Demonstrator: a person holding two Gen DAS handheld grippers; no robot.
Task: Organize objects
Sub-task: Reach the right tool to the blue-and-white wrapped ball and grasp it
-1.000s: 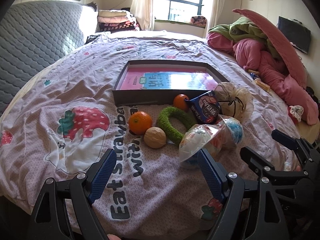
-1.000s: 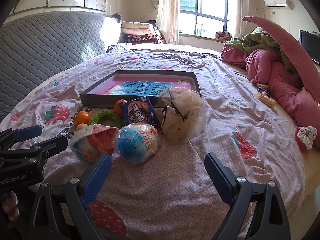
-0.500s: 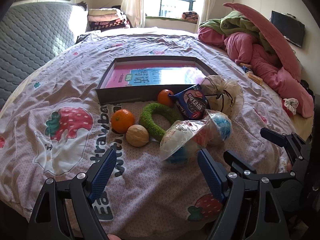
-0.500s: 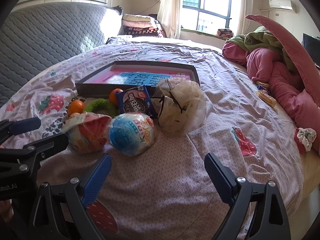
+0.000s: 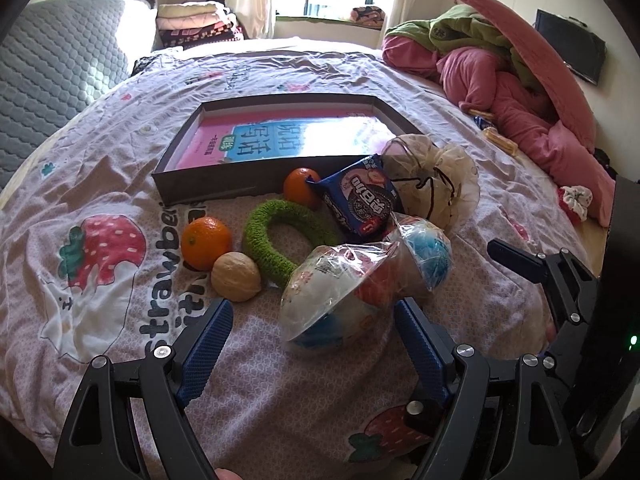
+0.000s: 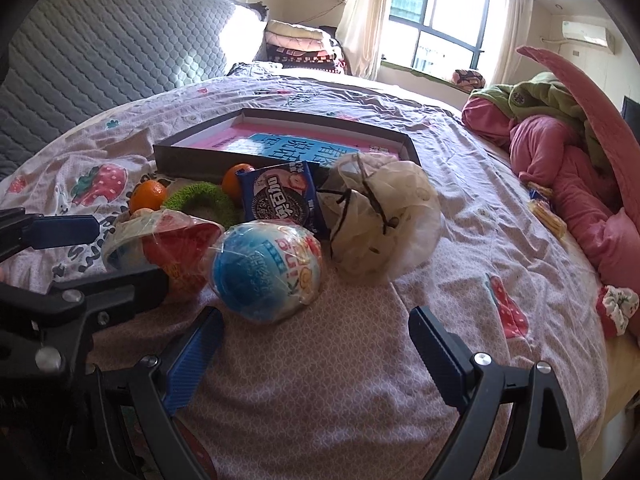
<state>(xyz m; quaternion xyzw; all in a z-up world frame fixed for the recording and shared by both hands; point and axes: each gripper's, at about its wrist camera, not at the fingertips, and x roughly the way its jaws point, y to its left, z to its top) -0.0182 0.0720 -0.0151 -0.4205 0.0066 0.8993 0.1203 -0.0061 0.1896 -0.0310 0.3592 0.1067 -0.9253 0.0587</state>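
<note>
Grippers, my left (image 5: 310, 330) and right (image 6: 316, 334), hover with fingers spread wide and empty over wrapped toy balls (image 6: 266, 270) beside the shallow box (image 5: 224, 180).

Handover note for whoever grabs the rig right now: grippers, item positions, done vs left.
Left gripper: open, empty, low over the bedspread by the red wrapped ball.
Right gripper: open, empty, facing the blue wrapped ball.
Box holds only a pink book.
Loose in front of it: two oranges, walnut, green ring, cookie pack, mesh pouch.
Done: nothing visibly sorted. Left: every loose item.
</note>
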